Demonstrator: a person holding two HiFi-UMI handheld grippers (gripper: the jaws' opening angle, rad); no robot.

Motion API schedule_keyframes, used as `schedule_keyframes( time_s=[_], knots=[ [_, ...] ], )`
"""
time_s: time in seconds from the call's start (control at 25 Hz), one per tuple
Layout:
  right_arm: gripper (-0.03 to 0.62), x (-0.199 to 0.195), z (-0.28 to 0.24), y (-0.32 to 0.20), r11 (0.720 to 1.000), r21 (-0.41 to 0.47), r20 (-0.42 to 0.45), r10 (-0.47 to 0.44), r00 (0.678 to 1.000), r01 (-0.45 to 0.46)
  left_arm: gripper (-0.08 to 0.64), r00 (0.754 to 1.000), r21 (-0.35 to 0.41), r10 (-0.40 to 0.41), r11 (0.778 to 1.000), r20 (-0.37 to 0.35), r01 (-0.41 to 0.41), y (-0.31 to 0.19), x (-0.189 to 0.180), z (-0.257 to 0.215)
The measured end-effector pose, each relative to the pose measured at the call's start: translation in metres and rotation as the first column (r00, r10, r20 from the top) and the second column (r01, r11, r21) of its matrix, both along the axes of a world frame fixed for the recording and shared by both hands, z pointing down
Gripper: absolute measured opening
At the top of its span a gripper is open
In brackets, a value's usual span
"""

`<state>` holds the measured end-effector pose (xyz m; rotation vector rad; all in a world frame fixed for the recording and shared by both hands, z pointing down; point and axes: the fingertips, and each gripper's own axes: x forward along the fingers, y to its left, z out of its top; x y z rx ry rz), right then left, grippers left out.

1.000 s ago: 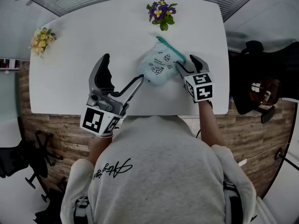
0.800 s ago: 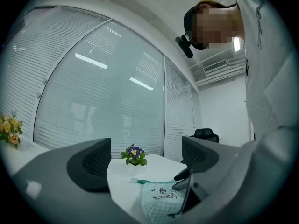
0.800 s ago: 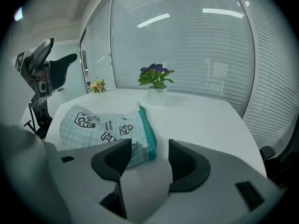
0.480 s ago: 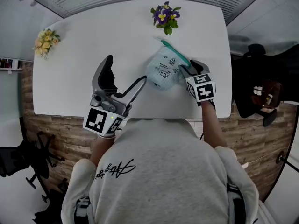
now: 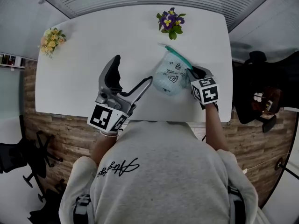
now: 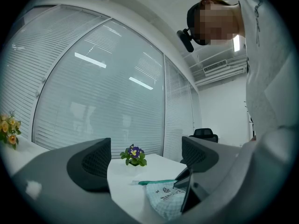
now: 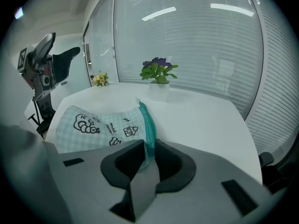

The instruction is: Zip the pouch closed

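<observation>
**Head view:** The pouch lies on the white table, toward its right near edge, below the purple flowers. Yellow flowers stand at the far left corner. The right gripper meets the pouch's right edge. The left gripper is held just left of the pouch, not touching it.

**Left gripper view:** The jaws stand wide apart with nothing between them. The pouch lies low and to the right, by the right jaw, untouched.

**Right gripper view:** The jaws have just been closing and now pinch the near end of the teal zip. The pouch body spreads away to the left of the jaws.
</observation>
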<state>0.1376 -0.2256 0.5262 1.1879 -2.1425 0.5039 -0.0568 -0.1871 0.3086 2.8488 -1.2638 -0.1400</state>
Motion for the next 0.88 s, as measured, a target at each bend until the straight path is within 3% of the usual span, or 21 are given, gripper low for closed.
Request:
schedule_keyframes(
  time_s=[0.24, 0.56, 0.88],
  knots=[
    [0.064, -0.002, -0.026, -0.001, 0.991, 0.131, 0.020, -0.018, 1.000, 0.015, 0.456, 1.000, -0.010, 0.029, 1.000, 0.013, -0.029, 0.000, 0.006, 0.006],
    [0.064, -0.005, -0.082, 0.004, 0.957, 0.288, 0.073, -0.065, 0.995, 0.041, 0.454, 0.998, -0.029, 0.052, 0.998, 0.046, -0.050, -0.001, 0.011, 0.016],
    [0.063, -0.018, -0.120, 0.017, 0.928, 0.362, 0.104, -0.132, 0.986, 0.086, 0.451, 0.993, -0.062, 0.077, 0.996, 0.089, -0.071, -0.007, 0.016, 0.026]
  ],
)
